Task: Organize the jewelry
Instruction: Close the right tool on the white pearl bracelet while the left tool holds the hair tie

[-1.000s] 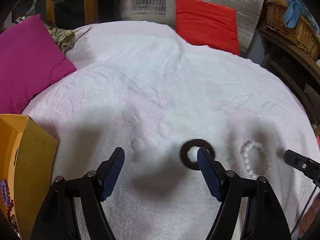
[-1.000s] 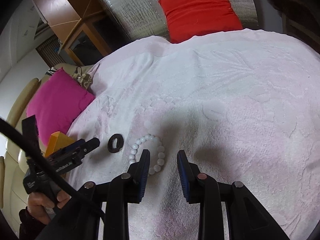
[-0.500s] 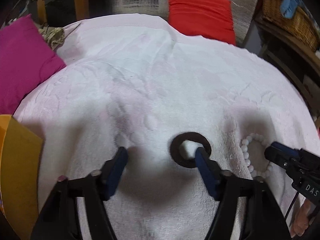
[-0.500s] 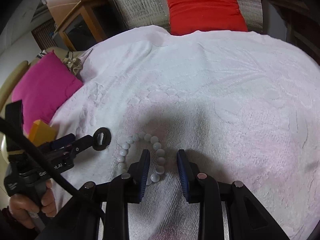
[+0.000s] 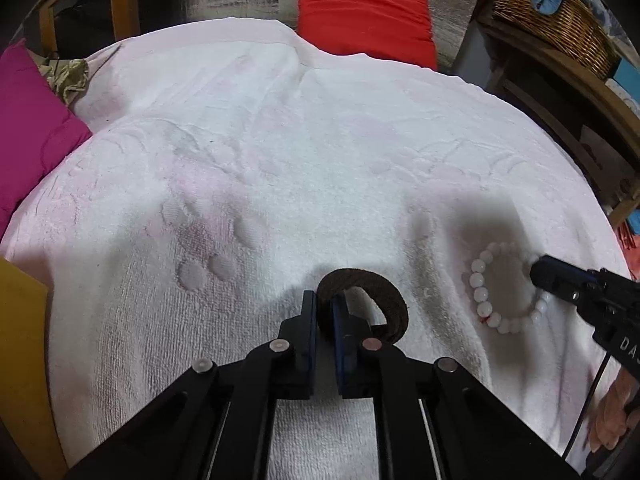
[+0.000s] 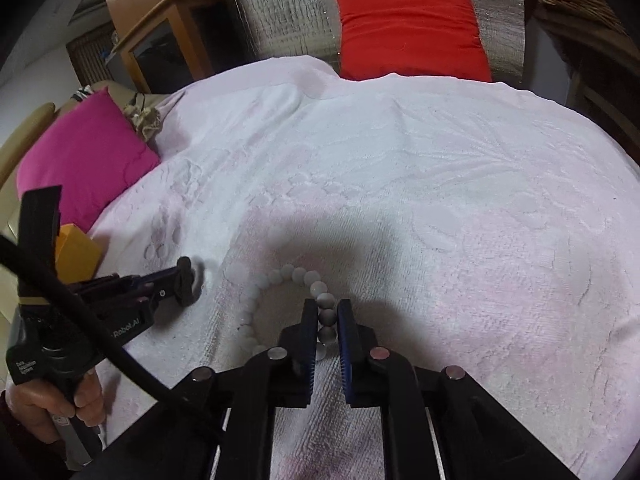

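Two grips set: our left tongs (image 5: 325, 311) pinch the dark brown ring bangle (image 5: 380, 292), right tongs (image 6: 325, 326) clamp the white beaded bracelet (image 6: 280, 280), so we should lift slowly.

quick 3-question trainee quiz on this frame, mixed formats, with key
1. True or false: the left tongs are shut on the dark ring.
2. The right tongs close around which item? A) white bead bracelet B) red cushion C) yellow box
3. Fill in: both pieces of jewelry lie on a white ____.

Key: 1 true; 2 A; 3 towel
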`<state>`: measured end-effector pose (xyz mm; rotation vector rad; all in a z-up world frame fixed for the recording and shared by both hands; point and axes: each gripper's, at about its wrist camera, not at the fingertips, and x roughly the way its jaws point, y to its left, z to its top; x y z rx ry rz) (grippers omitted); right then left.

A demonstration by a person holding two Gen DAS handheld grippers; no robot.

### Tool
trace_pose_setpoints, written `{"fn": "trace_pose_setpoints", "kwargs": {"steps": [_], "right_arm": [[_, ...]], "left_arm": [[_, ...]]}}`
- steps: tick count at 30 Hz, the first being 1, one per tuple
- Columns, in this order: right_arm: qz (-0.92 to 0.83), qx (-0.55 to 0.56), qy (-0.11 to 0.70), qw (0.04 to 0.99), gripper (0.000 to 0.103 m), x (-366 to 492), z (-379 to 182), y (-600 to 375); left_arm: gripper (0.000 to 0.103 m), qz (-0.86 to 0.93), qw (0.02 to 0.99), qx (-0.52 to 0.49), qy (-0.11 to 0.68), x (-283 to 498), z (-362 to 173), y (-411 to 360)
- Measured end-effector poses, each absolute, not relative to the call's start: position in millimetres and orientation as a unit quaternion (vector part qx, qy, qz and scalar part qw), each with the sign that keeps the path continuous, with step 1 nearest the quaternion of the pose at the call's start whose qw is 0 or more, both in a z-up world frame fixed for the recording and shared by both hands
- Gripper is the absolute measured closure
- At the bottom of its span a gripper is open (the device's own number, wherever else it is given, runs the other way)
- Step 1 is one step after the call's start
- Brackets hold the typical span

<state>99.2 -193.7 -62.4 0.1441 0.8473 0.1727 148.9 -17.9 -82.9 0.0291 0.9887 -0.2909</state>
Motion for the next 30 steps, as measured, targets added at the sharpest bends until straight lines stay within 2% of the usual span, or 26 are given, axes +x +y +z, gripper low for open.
{"fn": "trace_pose_setpoints", "kwargs": {"steps": [13, 22, 24, 26, 28, 30], "right_arm": [[0.100, 0.094, 0.395, 0.908, 0.092, 87, -47, -199], [0.100, 0.077, 0.457, 0.880, 0.091, 97, -70, -188], [0.101, 0.073, 0.460, 0.879, 0.085, 99, -71, -186], [0.106, 0.076, 0.459, 0.879, 0.075, 99, -71, -185], [0.108, 0.064, 0.453, 0.882, 0.070, 98, -71, -180], [0.100, 0.037, 0.440, 0.892, 0.070, 96, -72, -173]], "left_arm": [[0.096, -0.157, 0.874, 0.031, 0.458, 123, -63, -3], [0.095, -0.153, 0.858, 0.051, 0.487, 118, -78, 3], [0.095, -0.153, 0.858, 0.047, 0.488, 119, -78, 3], [0.095, -0.154, 0.857, 0.052, 0.489, 120, -79, 2], [0.094, -0.154, 0.858, 0.061, 0.486, 122, -79, -1], [0.094, -0.154, 0.859, 0.064, 0.483, 123, -81, -3]]}}
